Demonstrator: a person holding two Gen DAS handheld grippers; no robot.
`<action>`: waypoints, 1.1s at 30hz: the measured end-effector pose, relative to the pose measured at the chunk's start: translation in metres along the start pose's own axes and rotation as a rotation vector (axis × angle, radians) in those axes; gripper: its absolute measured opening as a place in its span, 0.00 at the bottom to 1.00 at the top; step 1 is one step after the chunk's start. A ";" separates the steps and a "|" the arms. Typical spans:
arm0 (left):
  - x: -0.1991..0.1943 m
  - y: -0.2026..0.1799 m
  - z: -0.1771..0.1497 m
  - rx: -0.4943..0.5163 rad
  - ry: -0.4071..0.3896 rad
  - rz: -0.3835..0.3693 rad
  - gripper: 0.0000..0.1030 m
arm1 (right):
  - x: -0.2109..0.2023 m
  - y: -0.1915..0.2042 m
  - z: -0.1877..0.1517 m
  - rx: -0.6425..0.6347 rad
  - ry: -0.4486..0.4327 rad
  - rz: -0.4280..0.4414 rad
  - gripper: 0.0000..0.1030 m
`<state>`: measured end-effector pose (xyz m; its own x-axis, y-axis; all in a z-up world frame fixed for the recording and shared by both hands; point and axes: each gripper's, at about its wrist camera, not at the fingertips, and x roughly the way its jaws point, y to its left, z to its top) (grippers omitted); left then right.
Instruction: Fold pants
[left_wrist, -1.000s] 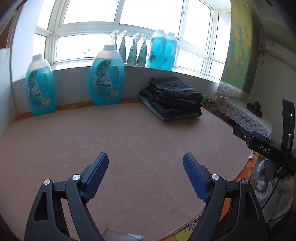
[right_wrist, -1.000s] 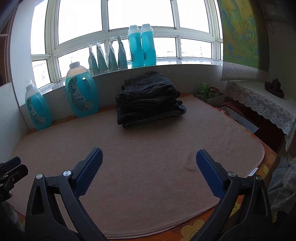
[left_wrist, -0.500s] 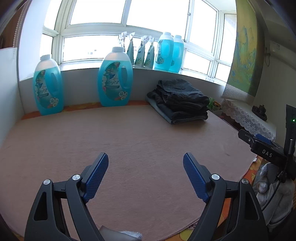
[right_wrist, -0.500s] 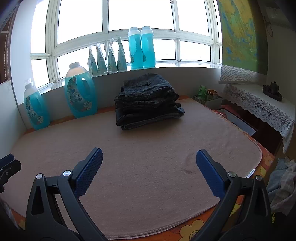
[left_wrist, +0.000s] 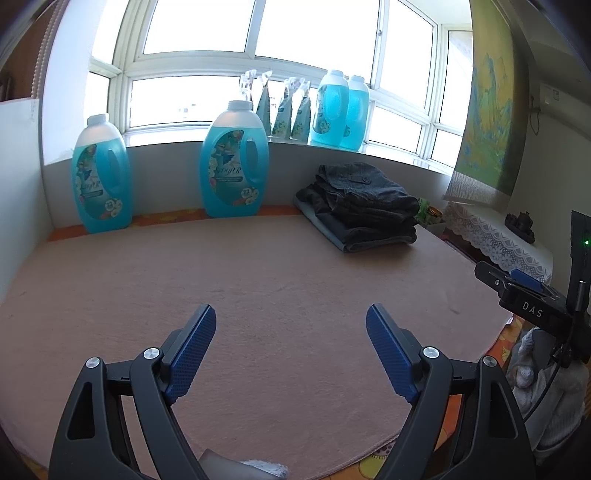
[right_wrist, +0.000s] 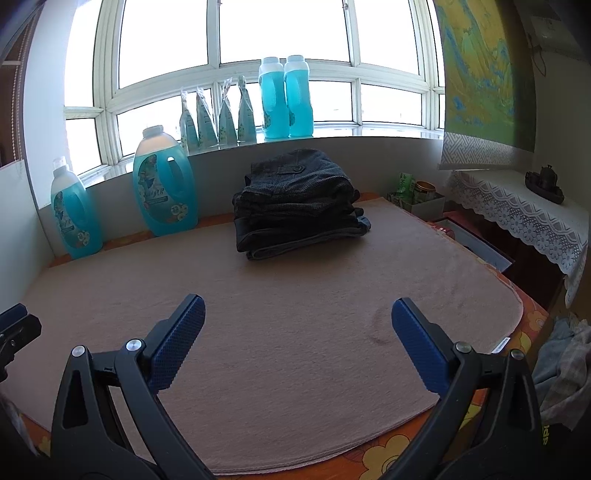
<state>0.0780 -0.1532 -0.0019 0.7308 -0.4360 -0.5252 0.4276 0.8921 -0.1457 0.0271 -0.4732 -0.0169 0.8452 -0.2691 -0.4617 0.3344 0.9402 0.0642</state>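
Lettering is scarce: white letters "DAS" show on the black body of the right gripper at the right edge of the left wrist view, with a green light lit on the upright part above it, and the label on the big jug at upper centre carries script too blurred to read for sure, with "72" in a badge near its foot. That jug is full of blue liquid with a pale cap, as is the second jug to its left; both stand against the low wall at the back of the mat. On the sill above, two bottles of the same blue liquid stand touching, with four pouches in a row just to their left. Folded pants, dark grey, lie stacked at the back of the mat, centre of the right wrist view, a button showing on the top fold. To their right, past the mat's edge, a small box holds a green carton with unreadable print and a round tin. A lace cloth covers a shelf at right, under a hanging picture. The left gripper hovers low over bare mat, jaws spread wide, nothing between them. The right gripper is likewise spread wide and empty, well short of the pants.
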 end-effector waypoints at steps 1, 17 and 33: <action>-0.001 0.000 0.000 0.000 -0.003 0.000 0.82 | -0.001 0.001 0.000 -0.001 -0.002 -0.001 1.00; -0.004 -0.002 0.000 0.012 -0.014 0.012 0.82 | -0.006 0.009 0.001 0.002 -0.001 0.010 1.00; -0.006 -0.002 0.000 0.014 -0.017 0.029 0.82 | -0.006 0.012 0.001 0.002 0.002 0.013 1.00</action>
<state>0.0725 -0.1525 0.0018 0.7518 -0.4121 -0.5148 0.4135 0.9027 -0.1186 0.0266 -0.4603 -0.0129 0.8487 -0.2567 -0.4623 0.3246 0.9431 0.0723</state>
